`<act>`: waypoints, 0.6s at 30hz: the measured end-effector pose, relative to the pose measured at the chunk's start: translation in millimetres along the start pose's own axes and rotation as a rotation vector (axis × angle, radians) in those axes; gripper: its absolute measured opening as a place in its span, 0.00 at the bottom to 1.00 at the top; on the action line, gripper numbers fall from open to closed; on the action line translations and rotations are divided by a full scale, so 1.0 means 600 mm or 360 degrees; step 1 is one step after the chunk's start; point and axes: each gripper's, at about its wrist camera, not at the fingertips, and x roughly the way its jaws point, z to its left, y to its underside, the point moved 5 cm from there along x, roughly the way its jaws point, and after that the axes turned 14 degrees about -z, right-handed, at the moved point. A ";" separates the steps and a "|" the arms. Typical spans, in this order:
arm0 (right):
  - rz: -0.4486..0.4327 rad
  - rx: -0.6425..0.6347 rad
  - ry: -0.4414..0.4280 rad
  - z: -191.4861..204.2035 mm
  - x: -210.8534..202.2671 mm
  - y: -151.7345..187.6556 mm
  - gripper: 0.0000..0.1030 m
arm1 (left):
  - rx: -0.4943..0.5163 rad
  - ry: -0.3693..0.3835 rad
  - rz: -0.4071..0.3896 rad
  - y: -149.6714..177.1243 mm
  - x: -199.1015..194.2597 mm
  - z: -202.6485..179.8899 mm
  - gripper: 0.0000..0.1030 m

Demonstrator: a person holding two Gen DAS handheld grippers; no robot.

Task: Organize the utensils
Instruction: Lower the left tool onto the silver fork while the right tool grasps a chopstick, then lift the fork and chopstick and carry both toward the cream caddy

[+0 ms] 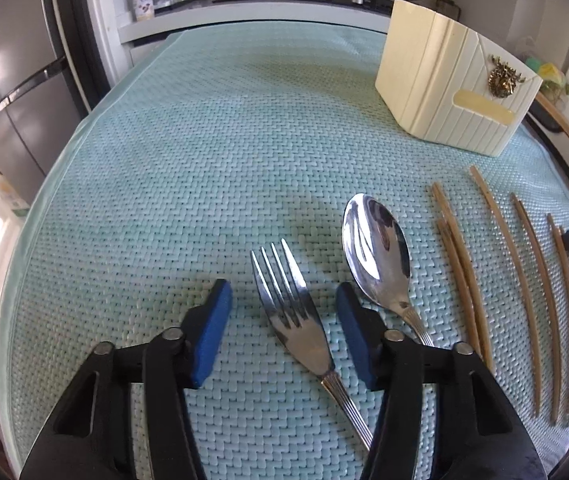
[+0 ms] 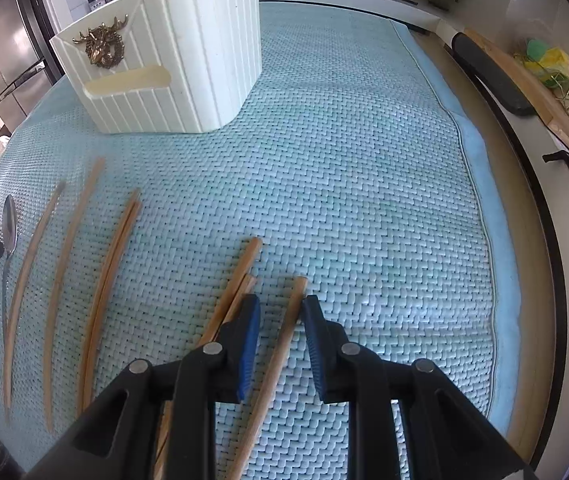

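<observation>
2 open claws, left claw (image 1: pixel 282 312) astride fork (image 1: pixel 290 312), spoon (image 1: pixel 378 258) beside, holder (image 1: pixel 444 92) beyond

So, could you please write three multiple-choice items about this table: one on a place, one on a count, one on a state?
1. The fork lies where?
A. Between the left claw fingers
B. Inside the holder
C. Beyond the spoon

2. How many tines has the fork?
A. Two
B. Four
C. Six

3. The cream utensil holder is:
A. Tipped over
B. Upright on the mat
C. Held by the right claw

Answers: 1 A, a blue finger shows on either side; 2 B, four tines are visible; 3 B, it stands on its base, untouched.
</observation>
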 end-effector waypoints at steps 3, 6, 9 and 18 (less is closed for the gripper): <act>-0.0031 -0.0008 0.0012 -0.008 -0.033 0.043 0.11 | -0.0035 0.0057 0.0006 -0.008 0.012 0.010 0.25; -0.0055 0.0006 -0.0007 -0.014 -0.037 0.048 0.09 | -0.0068 0.0092 -0.0002 -0.014 0.022 0.017 0.20; -0.0073 0.0033 -0.0046 -0.019 -0.042 0.050 0.07 | -0.0102 0.0093 -0.0019 -0.020 0.030 0.029 0.19; -0.0139 0.0107 -0.0091 -0.026 -0.073 0.057 0.07 | -0.0137 0.0112 -0.0053 -0.009 0.011 0.033 0.00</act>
